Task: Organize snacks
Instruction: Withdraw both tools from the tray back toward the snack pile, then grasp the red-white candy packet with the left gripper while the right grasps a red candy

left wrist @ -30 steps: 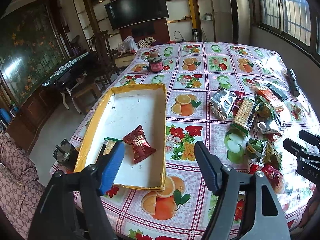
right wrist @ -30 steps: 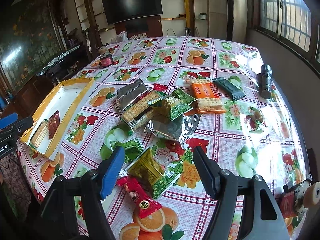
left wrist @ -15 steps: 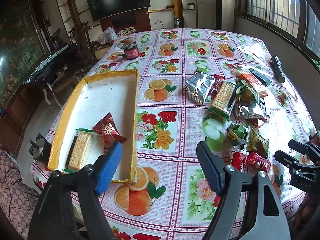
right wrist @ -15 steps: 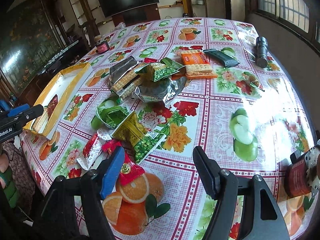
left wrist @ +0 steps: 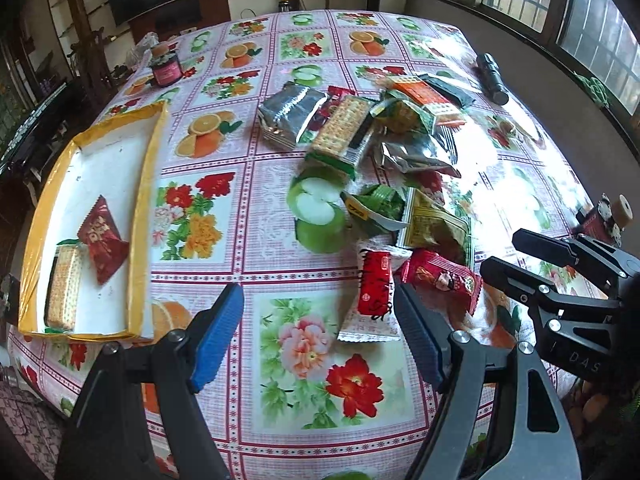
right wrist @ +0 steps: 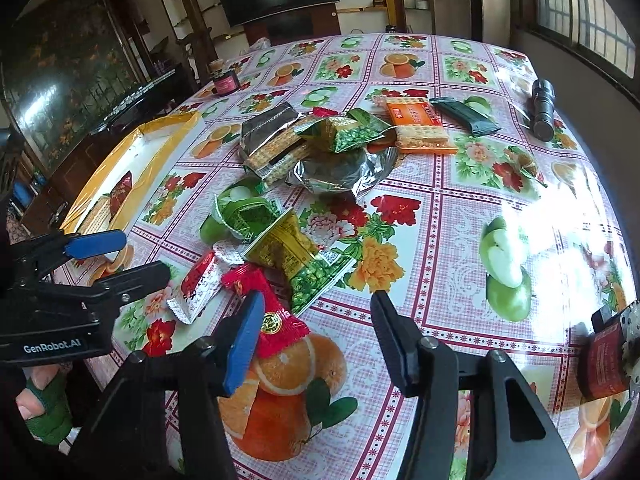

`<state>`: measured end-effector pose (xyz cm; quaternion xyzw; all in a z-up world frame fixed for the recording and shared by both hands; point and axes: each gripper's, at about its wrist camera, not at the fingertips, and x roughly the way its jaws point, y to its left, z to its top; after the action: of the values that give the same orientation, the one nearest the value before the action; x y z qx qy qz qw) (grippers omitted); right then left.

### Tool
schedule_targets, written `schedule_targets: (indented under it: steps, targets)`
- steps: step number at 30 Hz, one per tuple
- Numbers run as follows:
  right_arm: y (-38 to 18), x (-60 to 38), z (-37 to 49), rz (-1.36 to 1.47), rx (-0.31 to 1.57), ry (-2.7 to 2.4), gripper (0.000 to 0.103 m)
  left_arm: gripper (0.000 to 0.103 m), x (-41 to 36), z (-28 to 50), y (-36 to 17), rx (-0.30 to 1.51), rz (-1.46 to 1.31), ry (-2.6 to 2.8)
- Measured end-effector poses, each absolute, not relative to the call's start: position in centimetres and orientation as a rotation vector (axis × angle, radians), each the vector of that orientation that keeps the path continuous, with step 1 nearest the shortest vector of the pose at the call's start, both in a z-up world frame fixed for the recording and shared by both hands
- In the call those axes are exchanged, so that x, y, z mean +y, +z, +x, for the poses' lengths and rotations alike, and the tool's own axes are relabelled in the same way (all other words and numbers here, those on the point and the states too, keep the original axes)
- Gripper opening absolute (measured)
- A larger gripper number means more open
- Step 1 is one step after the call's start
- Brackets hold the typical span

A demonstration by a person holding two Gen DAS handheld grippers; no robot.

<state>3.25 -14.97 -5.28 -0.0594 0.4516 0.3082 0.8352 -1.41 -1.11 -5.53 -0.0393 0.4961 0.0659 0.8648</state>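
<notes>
Left gripper [left wrist: 320,320]: jaws spread wide, nothing between the pads; it hangs above the tablecloth [left wrist: 280,208], pointing steeply down.
Right gripper [right wrist: 316,328]: jaws closing, not yet pressing on anything; only bare cloth lies in the gap, and the red candy wrapper [right wrist: 272,312] sits at the tip of its blue pad, at 9 o'clock of the gap.
Nearest to the left gripper: a red-and-white sachet [left wrist: 372,292], just beside its right pad at 1 o'clock; the red candy wrapper lies at 2 o'clock.
Green and yellow pea packets [left wrist: 432,224]: next out, at 1 o'clock, overlapping one another.
Main snack heap: cracker pack [left wrist: 344,128], silver bag [left wrist: 292,116] and orange biscuit pack [left wrist: 424,96], farther up at 12 to 1 o'clock.
Yellow-rimmed tray [left wrist: 148,184]: at 10 o'clock of the left gripper, well apart from the heap; it holds a cracker sleeve [left wrist: 64,280] and a red packet [left wrist: 102,236], touching.
Far items: small jar [left wrist: 165,66] at 11 o'clock, black flashlight [left wrist: 493,78] at 1 o'clock.
Person: a hand in a green sleeve [right wrist: 44,404] under the left tool, in the right wrist view.
</notes>
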Motion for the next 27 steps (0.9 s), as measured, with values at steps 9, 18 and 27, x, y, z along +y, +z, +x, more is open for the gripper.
schedule_targets:
  steps: [9,18,27]
  targets:
    - [-5.4,-14.8,3.0,-0.124,0.978,0.685,0.041,0.078,-2.3,0.9,-7.3,1.103,-0.102,0.045]
    - [-6.3,-12.6,3.2,-0.169,1.003,0.759,0.041,0.036,-0.2,0.7,-8.8,1.141,-0.112,0.074]
    - [-7.5,-9.0,2.6,-0.288,0.994,0.820,0.037,0.031,2.7,-0.2,-8.7,1.149,-0.168,0.093]
